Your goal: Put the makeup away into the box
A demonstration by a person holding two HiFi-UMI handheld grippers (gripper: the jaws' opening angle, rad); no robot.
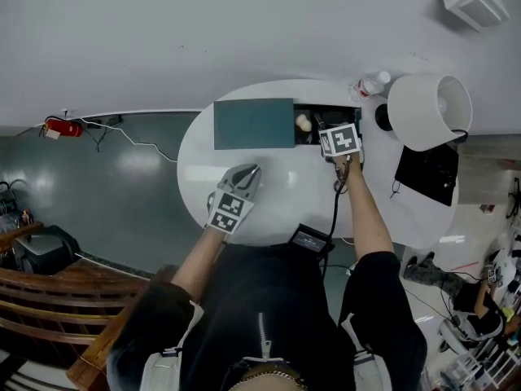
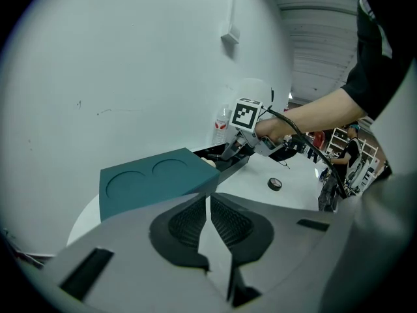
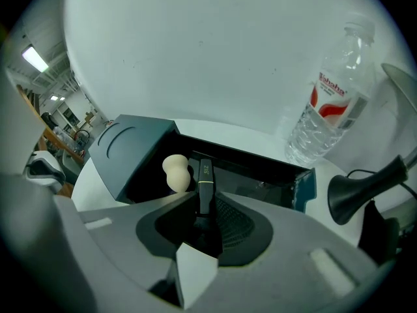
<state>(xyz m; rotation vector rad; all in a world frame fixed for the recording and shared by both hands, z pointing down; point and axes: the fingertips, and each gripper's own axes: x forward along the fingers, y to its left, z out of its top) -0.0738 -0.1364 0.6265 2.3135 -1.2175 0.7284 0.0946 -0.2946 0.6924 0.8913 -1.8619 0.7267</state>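
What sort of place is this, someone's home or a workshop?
Probably a lab or studio dressed like a room: a white table with a lamp and teal box, but loose cables and what looks like a red fire extinguisher lie on the bare floor.

Water bottle beside white lamp

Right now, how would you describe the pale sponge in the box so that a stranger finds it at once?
On the white oval table lies a teal box, open on one side. In its dark inside sits the makeup sponge. It alone is cream and gourd-shaped; the slim black tube beside it, held in the right gripper, is straight.
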